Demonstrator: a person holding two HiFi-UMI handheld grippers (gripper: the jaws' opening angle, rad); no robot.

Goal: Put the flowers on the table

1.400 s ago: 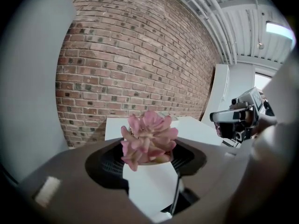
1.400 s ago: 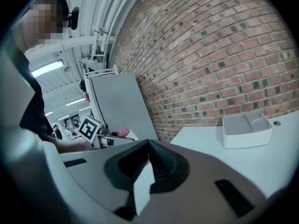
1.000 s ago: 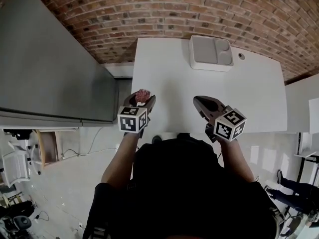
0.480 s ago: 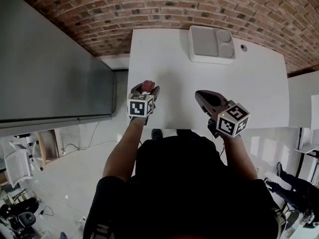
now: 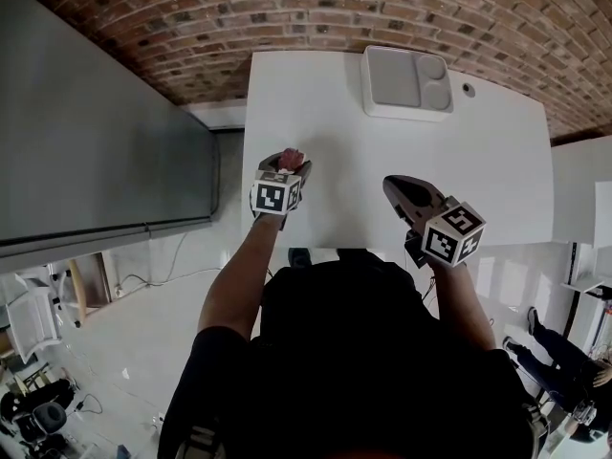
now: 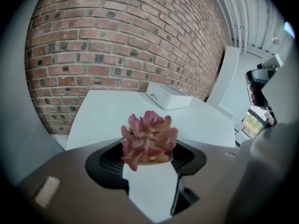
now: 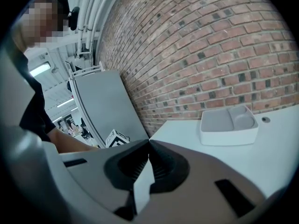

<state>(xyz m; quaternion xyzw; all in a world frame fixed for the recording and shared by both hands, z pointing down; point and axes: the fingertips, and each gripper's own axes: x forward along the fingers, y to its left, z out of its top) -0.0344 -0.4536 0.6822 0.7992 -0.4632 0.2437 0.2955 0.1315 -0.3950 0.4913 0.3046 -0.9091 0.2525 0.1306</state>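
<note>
A pink flower head (image 6: 148, 139) sits between the jaws of my left gripper (image 6: 149, 154), which is shut on it. From the head view, the flower (image 5: 292, 158) and left gripper (image 5: 286, 165) hang over the left front part of the white table (image 5: 363, 151). My right gripper (image 5: 402, 189) is over the table's front edge, to the right of the left one. Its jaws are shut with the tips touching and nothing between them, as the right gripper view shows (image 7: 149, 143).
A white two-compartment tray (image 5: 406, 82) stands at the table's back edge, also seen ahead of each gripper as a tray (image 6: 168, 95) (image 7: 229, 124). A small round hole (image 5: 468, 90) lies right of it. A tall grey cabinet (image 5: 96, 132) flanks the table's left side; a brick wall stands behind.
My left gripper has moved forward and a little right with the flower, from the table's left front corner to further over the top. The right gripper has shifted slightly right.
</note>
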